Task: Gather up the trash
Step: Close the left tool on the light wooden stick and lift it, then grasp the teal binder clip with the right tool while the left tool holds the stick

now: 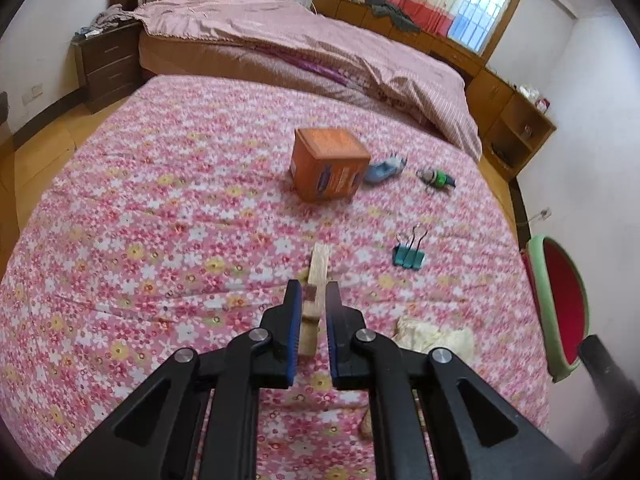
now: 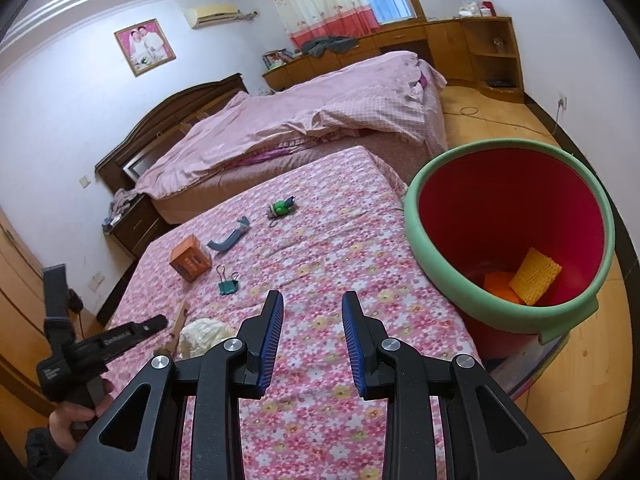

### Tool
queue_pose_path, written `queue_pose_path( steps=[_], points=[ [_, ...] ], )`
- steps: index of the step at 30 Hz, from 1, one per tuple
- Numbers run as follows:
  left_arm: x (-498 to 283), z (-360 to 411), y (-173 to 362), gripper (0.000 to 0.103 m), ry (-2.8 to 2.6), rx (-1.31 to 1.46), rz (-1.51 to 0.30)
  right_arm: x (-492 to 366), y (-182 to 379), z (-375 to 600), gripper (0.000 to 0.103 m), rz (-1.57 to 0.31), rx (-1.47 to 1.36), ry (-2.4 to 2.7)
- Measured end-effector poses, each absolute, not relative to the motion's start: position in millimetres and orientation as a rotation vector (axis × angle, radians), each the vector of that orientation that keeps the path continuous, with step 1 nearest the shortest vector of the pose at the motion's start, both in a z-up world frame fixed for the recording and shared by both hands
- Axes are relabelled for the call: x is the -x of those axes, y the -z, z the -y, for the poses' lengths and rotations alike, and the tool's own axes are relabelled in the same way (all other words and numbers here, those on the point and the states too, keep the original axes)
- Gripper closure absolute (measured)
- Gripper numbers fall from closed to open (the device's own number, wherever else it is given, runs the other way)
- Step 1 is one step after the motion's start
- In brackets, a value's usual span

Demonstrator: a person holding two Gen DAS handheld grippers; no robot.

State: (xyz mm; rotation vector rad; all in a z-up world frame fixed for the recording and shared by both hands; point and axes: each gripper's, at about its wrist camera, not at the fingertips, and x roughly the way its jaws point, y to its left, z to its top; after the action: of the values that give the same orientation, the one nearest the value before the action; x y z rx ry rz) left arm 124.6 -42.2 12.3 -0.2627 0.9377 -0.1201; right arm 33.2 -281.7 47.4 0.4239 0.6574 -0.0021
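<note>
My left gripper (image 1: 313, 294) is shut on a pale wooden stick (image 1: 317, 270), held just above the flowered bedspread (image 1: 160, 220). The stick also shows in the right wrist view (image 2: 180, 318), with the left gripper (image 2: 158, 326) beside it. A crumpled yellowish paper ball (image 1: 434, 336) lies just right of the left gripper; it also shows in the right wrist view (image 2: 206, 334). My right gripper (image 2: 312, 302) is open and empty above the bedspread (image 2: 320, 256). The red bin with a green rim (image 2: 424, 258) stands right of it and holds a yellow sponge (image 2: 534, 276).
An orange box (image 1: 330, 164), a blue plastic piece (image 1: 384, 170), a small green toy (image 1: 438, 179) and a teal binder clip (image 1: 408, 258) lie further away on the bedspread. The bin rim (image 1: 554, 316) sits at the bed's right edge. A second bed (image 1: 300, 40) lies beyond.
</note>
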Motion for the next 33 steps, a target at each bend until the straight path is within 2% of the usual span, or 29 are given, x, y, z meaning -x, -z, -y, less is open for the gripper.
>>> queue_pose_path(
  steps=[3, 13, 14, 15, 16, 25, 33],
  points=[
    [-129.6, 44.9, -2.6, 0.081, 0.113, 0.249, -0.976, -33.8, -46.6, 280.1, 0.072, -0.662, -0.414, 0.001],
    [-142.6, 54.7, 8.4, 0.081, 0.125, 0.196, -0.976, -56.6, -35.5, 276.3, 0.072, -0.706, -0.426, -0.021],
    [-143.6, 56.6, 9.0, 0.081, 0.127, 0.179, -0.970, -59.4, -34.4, 274.6, 0.072, -0.712, -0.424, -0.026],
    [-144.2, 56.5, 8.7, 0.090, 0.133, 0.175, -0.966, -63.2, -33.5, 271.7, 0.072, -0.720, -0.420, -0.033],
    [-145.4, 55.6, 8.6, 0.094, 0.147, 0.187, -0.968, -68.3, -32.8, 267.4, 0.072, -0.729, -0.415, -0.046],
    [-142.4, 15.0, -17.3, 0.094, 0.088, 0.262, -0.865, -113.4, -28.3, 217.6, 0.072, -0.785, -0.352, -0.158],
    [-150.2, -39.3, 0.6, 0.094, -0.055, 0.315, -0.866, -157.0, -8.7, 181.3, 0.072, -0.863, -0.320, -0.183]
  ],
)
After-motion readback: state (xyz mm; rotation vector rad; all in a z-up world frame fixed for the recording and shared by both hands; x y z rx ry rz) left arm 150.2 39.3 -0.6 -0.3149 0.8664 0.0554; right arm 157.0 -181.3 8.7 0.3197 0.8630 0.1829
